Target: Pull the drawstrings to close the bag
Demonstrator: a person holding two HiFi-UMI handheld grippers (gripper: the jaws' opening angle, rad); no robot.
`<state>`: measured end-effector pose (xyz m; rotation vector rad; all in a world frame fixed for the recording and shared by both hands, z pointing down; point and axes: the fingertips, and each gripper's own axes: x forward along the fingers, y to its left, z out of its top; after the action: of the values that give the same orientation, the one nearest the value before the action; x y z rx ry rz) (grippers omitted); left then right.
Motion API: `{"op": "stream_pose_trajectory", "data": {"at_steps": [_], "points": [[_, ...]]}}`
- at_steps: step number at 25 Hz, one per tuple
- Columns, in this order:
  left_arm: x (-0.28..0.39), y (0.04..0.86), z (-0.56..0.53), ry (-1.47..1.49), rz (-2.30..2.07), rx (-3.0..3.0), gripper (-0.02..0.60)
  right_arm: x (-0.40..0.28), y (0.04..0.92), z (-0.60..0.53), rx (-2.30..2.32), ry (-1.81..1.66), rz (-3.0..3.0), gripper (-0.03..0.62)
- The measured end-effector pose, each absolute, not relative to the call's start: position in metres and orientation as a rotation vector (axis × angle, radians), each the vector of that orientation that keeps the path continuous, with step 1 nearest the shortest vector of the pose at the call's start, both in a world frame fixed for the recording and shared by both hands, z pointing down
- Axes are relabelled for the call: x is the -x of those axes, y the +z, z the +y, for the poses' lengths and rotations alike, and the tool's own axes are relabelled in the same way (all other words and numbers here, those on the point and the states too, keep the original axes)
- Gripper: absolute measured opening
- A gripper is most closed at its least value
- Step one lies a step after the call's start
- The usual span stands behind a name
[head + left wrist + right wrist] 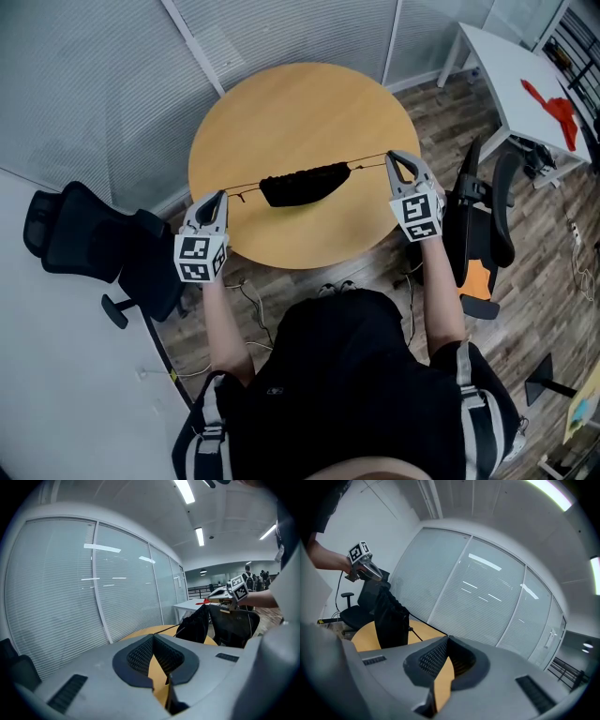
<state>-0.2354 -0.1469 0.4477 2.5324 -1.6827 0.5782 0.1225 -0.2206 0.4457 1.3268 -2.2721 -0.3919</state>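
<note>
Over a round tan wooden table, the left gripper and right gripper each pinched shut on a thin dark drawstring, with the black fabric bag between them.

Both grippers are up and spread wide, 1 on each side of the round table. The left gripper sits over the near left edge, jaws pressed together and pinching the left drawstring at the tips. The right gripper is at the right edge, jaws clamped the same way on the right drawstring. The bare left forearm and right forearm reach forward, and the gripper tips angle inward toward each other.
</note>
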Motion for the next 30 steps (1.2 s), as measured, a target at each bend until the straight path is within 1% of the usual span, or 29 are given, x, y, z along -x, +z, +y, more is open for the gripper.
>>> {"op": "stream_pose_trajectory", "data": {"at_steps": [10,23,30], "points": [[0.224,0.445,-0.143,0.584,-1.726,-2.490,0.015,-0.149,0.441,-0.232,-1.347,-0.392,-2.253,0.060],[0.220,0.456,-0.132,0.595,-1.779,-2.397,0.015,-0.169,0.458,-0.234,-1.351,-0.386,-2.235,0.060],[0.217,0.455,-0.128,0.543,-1.803,-2.367,0.015,-0.180,0.458,-0.237,-1.347,-0.390,-2.226,0.060]]}}
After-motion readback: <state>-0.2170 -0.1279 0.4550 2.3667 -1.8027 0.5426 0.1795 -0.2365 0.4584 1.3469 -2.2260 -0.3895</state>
